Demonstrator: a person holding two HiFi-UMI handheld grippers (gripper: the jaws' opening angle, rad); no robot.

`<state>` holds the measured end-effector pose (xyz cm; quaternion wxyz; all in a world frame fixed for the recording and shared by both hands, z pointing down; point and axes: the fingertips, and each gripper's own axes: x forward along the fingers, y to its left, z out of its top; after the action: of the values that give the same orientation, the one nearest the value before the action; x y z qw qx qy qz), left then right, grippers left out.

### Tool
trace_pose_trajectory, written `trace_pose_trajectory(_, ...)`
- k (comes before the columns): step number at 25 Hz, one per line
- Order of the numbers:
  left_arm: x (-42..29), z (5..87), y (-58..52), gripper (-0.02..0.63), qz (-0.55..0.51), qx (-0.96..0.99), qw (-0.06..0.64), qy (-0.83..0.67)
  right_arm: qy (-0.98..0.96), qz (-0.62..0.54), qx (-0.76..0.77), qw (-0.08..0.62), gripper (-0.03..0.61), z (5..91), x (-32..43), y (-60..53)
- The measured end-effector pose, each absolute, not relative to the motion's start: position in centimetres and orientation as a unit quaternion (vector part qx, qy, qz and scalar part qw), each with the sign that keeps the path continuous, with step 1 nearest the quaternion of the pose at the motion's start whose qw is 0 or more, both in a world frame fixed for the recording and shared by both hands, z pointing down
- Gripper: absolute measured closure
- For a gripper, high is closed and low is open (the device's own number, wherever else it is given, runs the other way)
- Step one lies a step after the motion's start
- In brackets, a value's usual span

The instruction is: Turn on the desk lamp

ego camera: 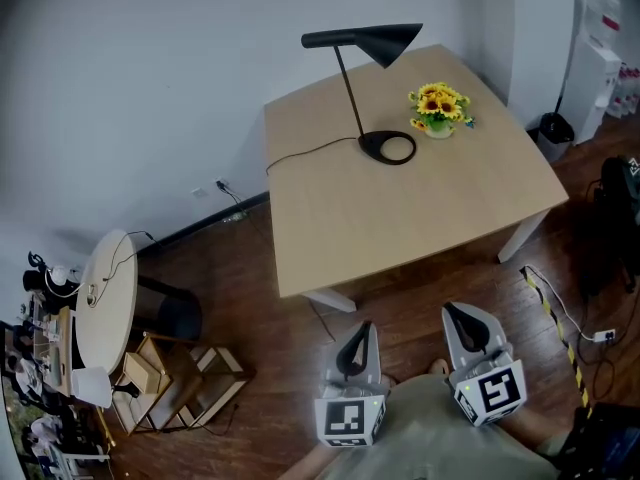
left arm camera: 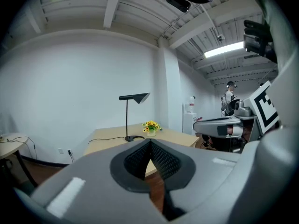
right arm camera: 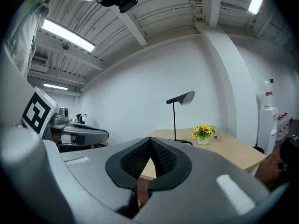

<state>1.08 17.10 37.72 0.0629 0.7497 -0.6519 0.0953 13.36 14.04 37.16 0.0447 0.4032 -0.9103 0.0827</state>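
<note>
Left gripper, right gripper: closed, empty.

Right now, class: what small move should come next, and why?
Probably reach the right gripper forward over the table toward the desk lamp: it and the left gripper are shut, empty, short of the table; the lamp stands near its far side.

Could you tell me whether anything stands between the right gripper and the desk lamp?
Nothing visible: the light wooden table's bare top lies between right gripper and black desk lamp; the yellow flower pot stands aside.
</note>
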Motion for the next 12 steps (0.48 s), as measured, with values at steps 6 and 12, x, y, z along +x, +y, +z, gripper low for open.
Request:
trace_pose_trajectory(6, 3.6, 38.1, 17.0, 0.615, 0.108, 0.743, 0.065, -0.658, -0.915, 0.079, 0.393, 0.040, 0.578, 37.5, 15.7, 13.6)
trace_pose_trajectory(12, 5.3, 38.4, 17.0, 0.615, 0.117, 0.743, 0.067, -0.656, -0.913, 0.091, 0.397, 0.031, 0.578, 37.8, 17.3, 13.3)
